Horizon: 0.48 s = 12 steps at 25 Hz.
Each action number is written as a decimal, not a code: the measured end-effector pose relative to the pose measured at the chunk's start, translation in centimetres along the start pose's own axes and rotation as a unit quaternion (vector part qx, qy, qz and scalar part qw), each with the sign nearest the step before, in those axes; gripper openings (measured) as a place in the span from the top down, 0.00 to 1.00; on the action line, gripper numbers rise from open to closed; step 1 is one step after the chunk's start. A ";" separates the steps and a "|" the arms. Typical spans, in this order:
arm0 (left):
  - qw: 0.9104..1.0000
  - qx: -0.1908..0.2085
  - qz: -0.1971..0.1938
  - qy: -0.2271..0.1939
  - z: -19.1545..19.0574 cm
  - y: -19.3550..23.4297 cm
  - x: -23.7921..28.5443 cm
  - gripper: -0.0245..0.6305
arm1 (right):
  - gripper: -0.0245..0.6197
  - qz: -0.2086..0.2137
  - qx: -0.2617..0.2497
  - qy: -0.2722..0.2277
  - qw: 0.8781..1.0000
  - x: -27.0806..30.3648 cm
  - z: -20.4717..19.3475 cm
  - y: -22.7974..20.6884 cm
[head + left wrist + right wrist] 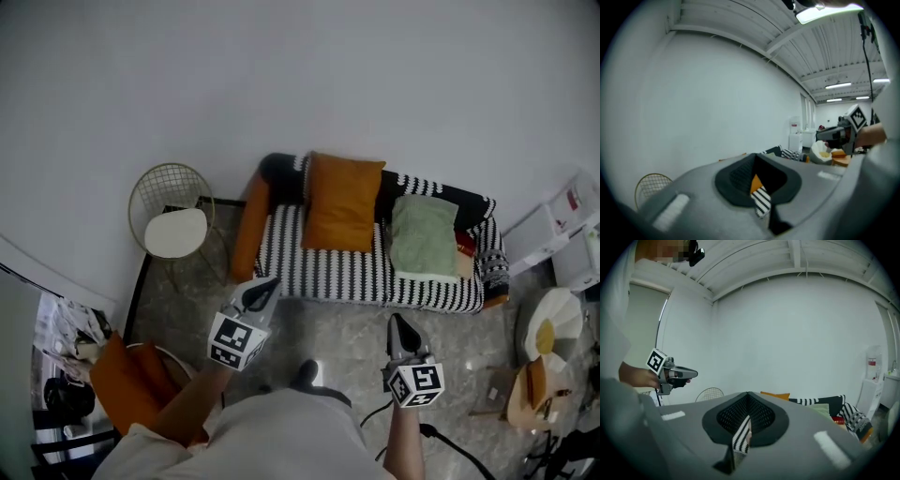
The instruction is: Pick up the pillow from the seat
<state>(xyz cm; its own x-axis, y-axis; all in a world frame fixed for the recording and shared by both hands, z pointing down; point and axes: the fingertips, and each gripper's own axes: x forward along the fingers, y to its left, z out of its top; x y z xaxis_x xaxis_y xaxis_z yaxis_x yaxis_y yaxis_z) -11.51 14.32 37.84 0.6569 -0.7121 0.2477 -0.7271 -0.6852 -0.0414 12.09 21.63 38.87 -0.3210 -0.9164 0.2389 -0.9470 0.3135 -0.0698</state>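
at upper centre of the head view, the orange square fabric pillow (pixel 343 202) rests untouched on the black-and-white striped sofa (pixel 319 267); left gripper (pixel 265 289) and right gripper (pixel 400 328), both clenched empty, hover short, nothing picked yet.

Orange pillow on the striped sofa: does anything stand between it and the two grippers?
Nothing visible does. The orange pillow leans at the back of the sofa; only bare striped seat lies between it and the left gripper and right gripper, both shut in front. The green pillow lies aside.
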 end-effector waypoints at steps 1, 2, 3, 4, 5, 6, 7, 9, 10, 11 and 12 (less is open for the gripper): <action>1.000 -0.001 0.002 0.000 0.2 0.0 0.8 0.96 | 0.95 0.001 -0.001 0.000 1.000 0.5 0.2 -0.8; 1.000 -0.002 0.004 -0.001 0.4 0.0 1.5 0.96 | 0.95 0.002 -0.001 0.000 1.000 0.9 0.4 -1.6; 1.000 -0.003 0.007 -0.001 0.5 0.1 2.1 0.96 | 0.95 0.003 -0.001 -0.001 1.000 1.4 0.6 -2.2; 1.000 -0.004 0.010 -0.001 0.6 0.2 2.6 0.96 | 0.95 0.005 -0.002 -0.001 1.000 1.7 0.6 -2.8; 1.000 -0.004 0.013 0.000 0.7 0.2 3.1 0.96 | 0.95 0.007 -0.002 0.000 1.000 2.0 0.6 -3.3; 1.000 -0.003 0.016 0.002 0.7 0.3 3.6 0.96 | 0.95 0.010 -0.003 0.001 1.000 2.4 0.6 -3.8; 1.000 -0.003 0.019 0.002 0.8 0.3 4.2 0.96 | 0.95 0.012 -0.005 0.003 1.000 2.7 0.6 -4.4; 1.000 -0.003 0.024 0.001 1.1 0.4 5.2 0.96 | 0.95 0.015 -0.009 0.005 1.000 3.3 0.6 -5.5; 1.000 -0.003 0.027 0.000 1.2 0.5 5.7 0.96 | 0.95 0.016 -0.009 0.006 1.000 3.6 0.6 -6.0; 1.000 -0.004 0.031 -0.002 1.4 0.7 6.1 0.96 | 0.95 0.016 -0.009 0.005 1.000 3.9 0.7 -6.5; 0.999 -0.005 0.034 -0.004 1.5 0.9 6.4 0.96 | 0.95 0.016 -0.009 0.005 1.000 4.2 0.8 -6.9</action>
<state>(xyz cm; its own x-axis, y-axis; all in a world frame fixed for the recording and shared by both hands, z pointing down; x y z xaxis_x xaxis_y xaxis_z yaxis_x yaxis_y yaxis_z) -7.65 8.91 37.90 0.6069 -0.7585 0.2374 -0.7724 -0.6332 -0.0486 17.21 15.40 39.61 -0.3517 -0.9033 0.2458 -0.9356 0.3477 -0.0608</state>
